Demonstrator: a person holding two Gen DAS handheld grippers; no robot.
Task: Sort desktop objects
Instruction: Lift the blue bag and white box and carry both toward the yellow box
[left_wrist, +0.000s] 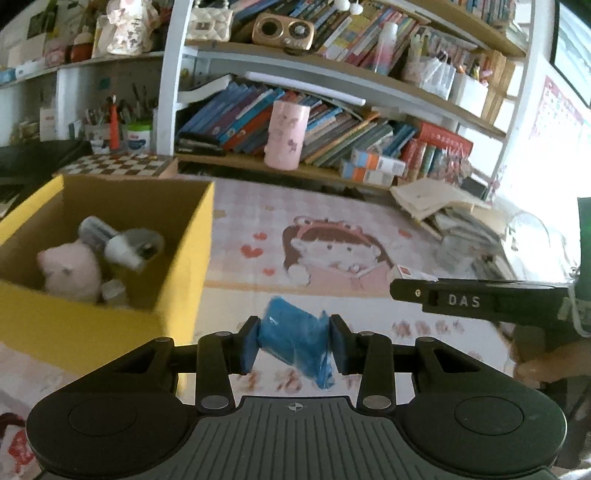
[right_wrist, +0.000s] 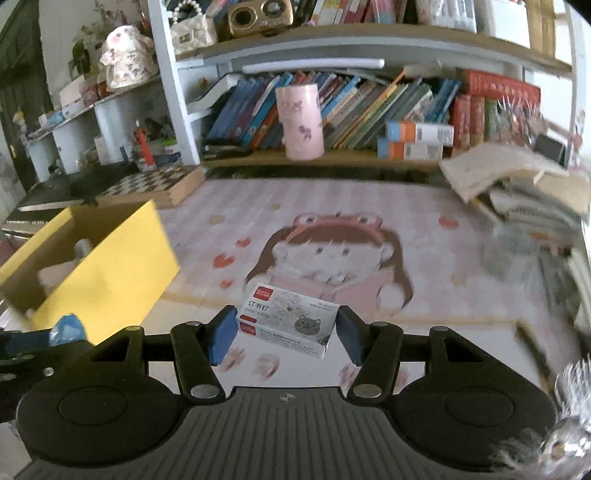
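My left gripper (left_wrist: 294, 341) is shut on a crumpled blue packet (left_wrist: 295, 338) and holds it above the pink desk mat, just right of the yellow box (left_wrist: 184, 258). The box holds a pink plush toy (left_wrist: 70, 273), a grey and white item (left_wrist: 122, 243) and other small things. My right gripper (right_wrist: 286, 334) is open, its blue pads on either side of a white staple box (right_wrist: 291, 319) with a cat picture that lies on the mat; the pads stand a little apart from it. The blue packet also shows in the right wrist view (right_wrist: 68, 328) at the left edge.
A pink cartoon desk mat (right_wrist: 332, 221) covers the table. Behind it stand a pink cylindrical holder (right_wrist: 300, 122), shelves of books, a chessboard box (right_wrist: 155, 186) and a stack of open books (right_wrist: 517, 184) at the right. The right gripper's body (left_wrist: 480, 301) shows in the left view.
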